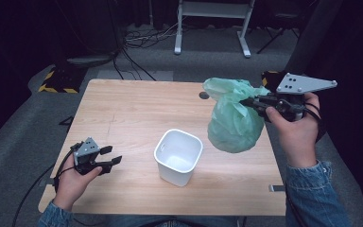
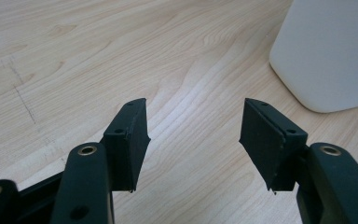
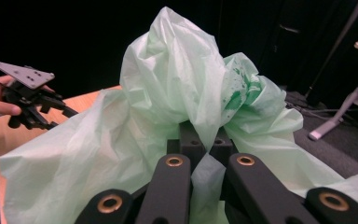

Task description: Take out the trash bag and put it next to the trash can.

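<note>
1. Your left gripper point(image 1: 108, 158) rests left of the white bin point(image 1: 178, 156), jaws apart with nothing between them, probably waiting there to steady the bin.
2. Your right gripper point(image 1: 251, 101) pinches the gathered neck of the green bag point(image 1: 234, 123), so it hangs right of the bin, above the table point(image 1: 123, 113). The bag looks thin, crumpled and bulging.

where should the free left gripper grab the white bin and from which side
Probably the rim of the white bin, on the wall facing the left gripper. The bin stands upright and open-topped, so one jaw could slip inside and one outside that thin wall, coming in from the left and slightly above. Its body looks too broad for the open jaws.
</note>
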Demonstrator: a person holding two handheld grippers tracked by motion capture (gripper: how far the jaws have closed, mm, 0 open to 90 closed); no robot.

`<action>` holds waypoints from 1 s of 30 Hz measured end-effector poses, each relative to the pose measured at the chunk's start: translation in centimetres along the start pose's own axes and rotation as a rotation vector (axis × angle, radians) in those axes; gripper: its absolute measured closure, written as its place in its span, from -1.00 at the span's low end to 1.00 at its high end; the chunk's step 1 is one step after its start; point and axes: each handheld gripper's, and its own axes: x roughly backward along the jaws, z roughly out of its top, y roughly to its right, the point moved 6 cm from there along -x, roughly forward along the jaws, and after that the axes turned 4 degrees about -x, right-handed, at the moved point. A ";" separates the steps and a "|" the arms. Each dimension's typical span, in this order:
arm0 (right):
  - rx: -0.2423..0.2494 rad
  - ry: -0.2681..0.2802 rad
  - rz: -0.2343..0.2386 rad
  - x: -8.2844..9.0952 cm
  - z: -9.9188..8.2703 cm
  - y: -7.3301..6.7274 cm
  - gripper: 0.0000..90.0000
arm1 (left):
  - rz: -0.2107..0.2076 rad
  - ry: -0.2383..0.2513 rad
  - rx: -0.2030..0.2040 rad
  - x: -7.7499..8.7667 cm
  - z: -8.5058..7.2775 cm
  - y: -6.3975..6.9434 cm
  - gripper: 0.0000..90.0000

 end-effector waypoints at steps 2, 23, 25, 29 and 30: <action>-0.012 -0.008 -0.012 0.0 -0.6 0.6 0.98 | 0.002 0.002 0.003 -0.1 -0.1 0.0 -0.09; -0.153 -0.142 -0.049 -3.5 -9.4 4.6 0.97 | 0.014 -0.025 0.009 -0.3 -0.8 -0.3 -0.12; -0.165 -0.157 -0.042 -4.1 -10.2 4.6 0.97 | 0.015 -0.026 0.007 -0.3 -0.9 -0.3 -0.12; -0.192 -0.198 -0.020 -6.0 -12.2 4.4 0.97 | 0.015 -0.031 -0.001 -0.2 -0.9 -0.4 -0.12; -0.192 -0.198 -0.020 -6.0 -12.2 4.4 0.97 | 0.015 -0.029 0.001 -0.2 -0.9 -0.4 -0.12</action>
